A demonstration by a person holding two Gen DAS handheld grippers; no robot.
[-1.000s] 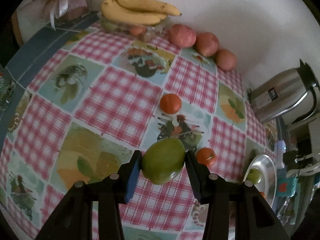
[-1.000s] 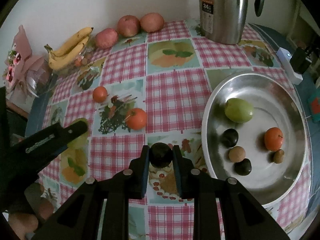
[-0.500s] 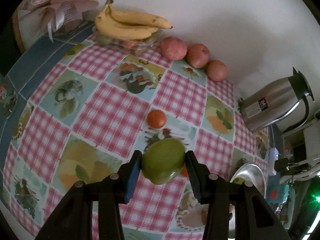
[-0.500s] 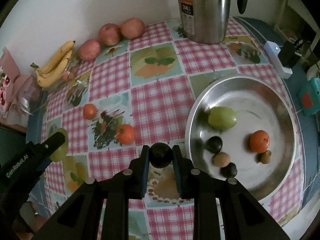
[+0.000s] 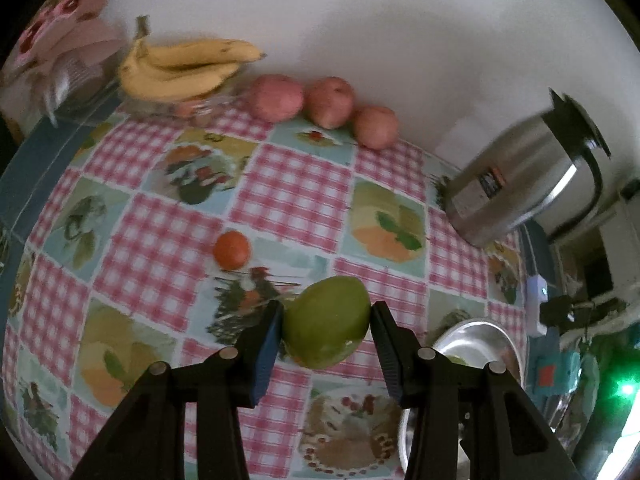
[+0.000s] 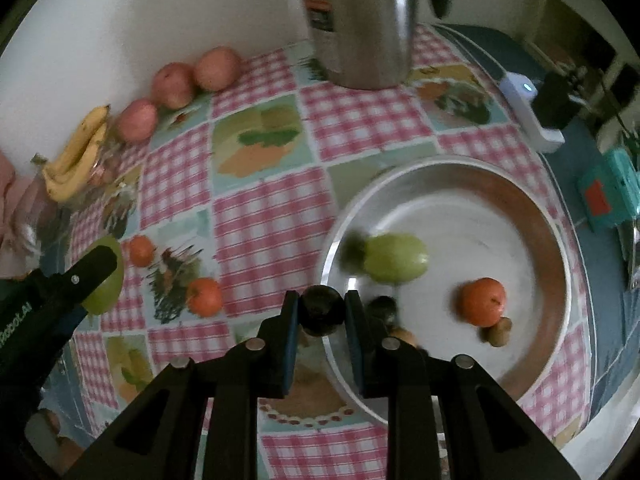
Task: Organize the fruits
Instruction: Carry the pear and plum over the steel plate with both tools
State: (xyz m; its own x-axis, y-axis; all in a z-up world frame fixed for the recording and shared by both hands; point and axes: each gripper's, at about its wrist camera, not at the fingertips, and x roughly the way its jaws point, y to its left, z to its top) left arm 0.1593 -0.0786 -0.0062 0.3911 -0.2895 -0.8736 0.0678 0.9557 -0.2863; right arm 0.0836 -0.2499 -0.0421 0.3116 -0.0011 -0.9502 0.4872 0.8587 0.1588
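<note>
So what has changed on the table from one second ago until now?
Both tongs carried their fruit toward the steel bowl: the right tongs, shut on a dark round fruit, now reach its near rim; the left tongs follow with the green mango. Nothing was let go. The bananas, apples and loose oranges kept their places.

In the right wrist view the tall steel kettle [image 6: 360, 20] is cut off by the top edge. In the round silver bowl [image 6: 532, 216], motion blur smears the pale green fruit [image 6: 396, 258]. The right gripper's arms hide most of two small brown fruits [image 6: 386, 308] there.

In the left wrist view that bowl [image 5: 480, 336] lies mostly behind the left gripper's arm.
</note>
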